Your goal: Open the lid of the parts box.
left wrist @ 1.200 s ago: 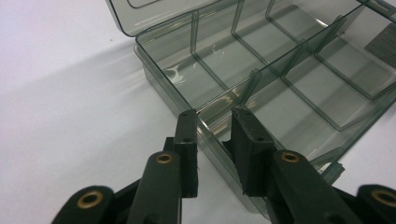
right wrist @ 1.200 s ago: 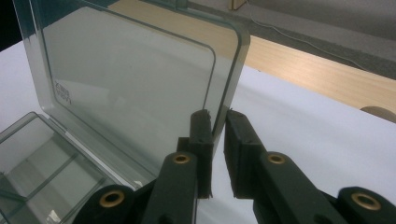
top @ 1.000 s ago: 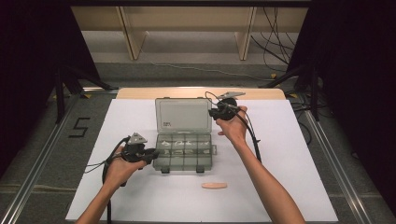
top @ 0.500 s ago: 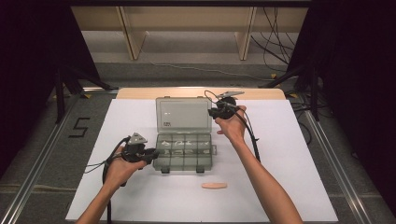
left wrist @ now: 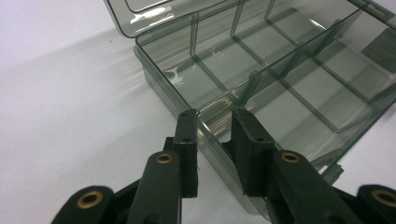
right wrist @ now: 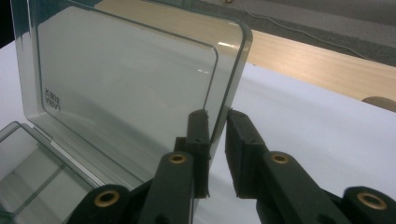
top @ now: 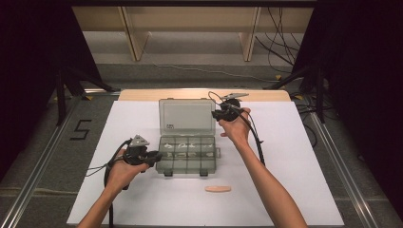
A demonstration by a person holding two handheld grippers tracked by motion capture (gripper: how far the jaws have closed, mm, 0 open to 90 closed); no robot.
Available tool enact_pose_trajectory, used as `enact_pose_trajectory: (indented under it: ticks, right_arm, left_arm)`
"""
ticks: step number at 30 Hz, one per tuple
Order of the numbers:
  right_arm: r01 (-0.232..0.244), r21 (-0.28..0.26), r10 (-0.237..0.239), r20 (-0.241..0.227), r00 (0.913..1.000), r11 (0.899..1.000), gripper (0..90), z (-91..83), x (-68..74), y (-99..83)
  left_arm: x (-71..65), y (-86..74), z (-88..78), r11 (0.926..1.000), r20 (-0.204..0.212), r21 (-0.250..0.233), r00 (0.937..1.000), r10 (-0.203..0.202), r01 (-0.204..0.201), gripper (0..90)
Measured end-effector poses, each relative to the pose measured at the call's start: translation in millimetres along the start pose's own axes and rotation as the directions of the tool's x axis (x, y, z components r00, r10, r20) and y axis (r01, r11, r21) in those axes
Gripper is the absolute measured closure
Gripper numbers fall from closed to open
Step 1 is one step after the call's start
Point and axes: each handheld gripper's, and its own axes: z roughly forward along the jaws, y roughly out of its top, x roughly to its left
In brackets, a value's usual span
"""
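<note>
My left gripper (left wrist: 212, 121) is clamped on the side wall of the clear plastic organiser box (top: 187, 154) mid-table, my right gripper (right wrist: 215, 117) straddles its raised lid (right wrist: 126, 79) edge, barely released; light, stiff, slick plastic, so I judge edges best.

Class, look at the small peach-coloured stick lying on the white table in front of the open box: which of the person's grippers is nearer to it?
Left. The left gripper sits at the box's near left wall, level with the stick. The right gripper is at the raised lid, farther back.
</note>
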Motion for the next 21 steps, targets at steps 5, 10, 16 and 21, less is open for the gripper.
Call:
enact_pose_trajectory:
  ticks: [5, 10, 16, 21]
  right_arm:
    - [-0.009, 0.0, 0.009, 0.014, 0.9999, 1.0, 78.8, 1.8, -0.9, -1.1]
    - [-0.012, 0.016, 0.012, 0.003, 0.9999, 1.0, 78.3, 1.1, -1.6, -1.0]
    - [-0.011, 0.006, 0.011, 0.007, 0.9999, 1.0, 77.2, 1.1, -1.7, -1.1]
    - [0.012, -0.011, -0.012, -0.011, 0.9999, 1.0, 71.0, -2.1, -2.0, -0.2]
  left_arm:
    - [0.9, 0.1, -0.7, 0.9999, 0.002, 0.008, 0.9999, 0.011, -0.011, 72.4]
    - [0.5, -1.0, 1.3, 0.9994, 0.001, -0.019, 0.9996, -0.03, 0.03, 72.6]
    - [0.4, -1.0, 1.2, 0.9994, 0.002, -0.021, 0.9996, -0.027, 0.027, 72.6]
    - [0.4, -1.0, 1.3, 0.9994, 0.002, -0.022, 0.9996, -0.028, 0.028, 72.7]
